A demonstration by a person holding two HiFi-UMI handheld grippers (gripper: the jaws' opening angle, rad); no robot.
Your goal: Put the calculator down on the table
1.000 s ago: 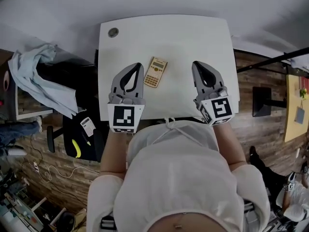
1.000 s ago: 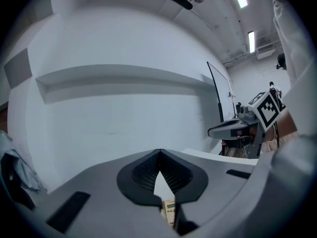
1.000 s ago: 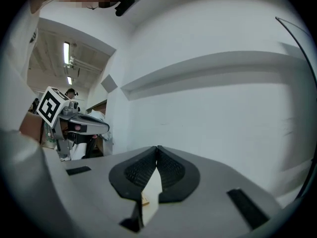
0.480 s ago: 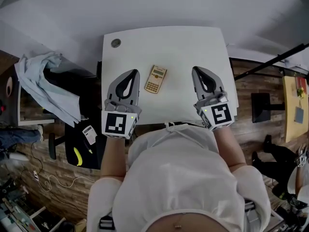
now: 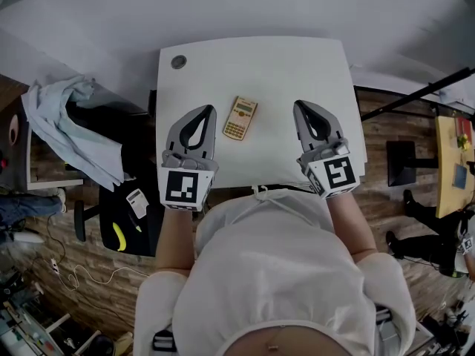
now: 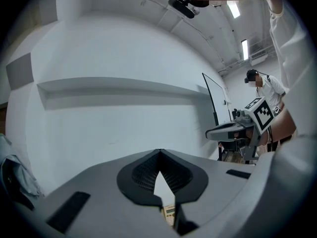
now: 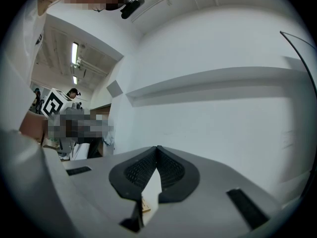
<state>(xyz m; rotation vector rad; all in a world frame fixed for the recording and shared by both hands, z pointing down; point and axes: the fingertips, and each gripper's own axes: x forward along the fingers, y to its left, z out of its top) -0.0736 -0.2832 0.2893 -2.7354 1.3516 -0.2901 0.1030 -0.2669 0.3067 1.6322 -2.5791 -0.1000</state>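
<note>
Calculator [image 5: 240,118] lies flat on bench [image 5: 282,69], apparently face up. Left claw [image 5: 205,110] is left of calculator, right claw [image 5: 299,104] right; both pressed together, empty, not touching it.

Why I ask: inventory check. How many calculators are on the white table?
1: the calculator lies flat on the table between left gripper and right gripper. None appears hidden.

There is one calculator [image 5: 240,118], one white table [image 5: 297,73] with one round grommet [image 5: 178,62] at its upper left corner, two tongs, the left tongs [image 5: 206,110] and the right tongs [image 5: 298,104], and one pale blue cloth [image 5: 67,124] at the frame's left.
</note>
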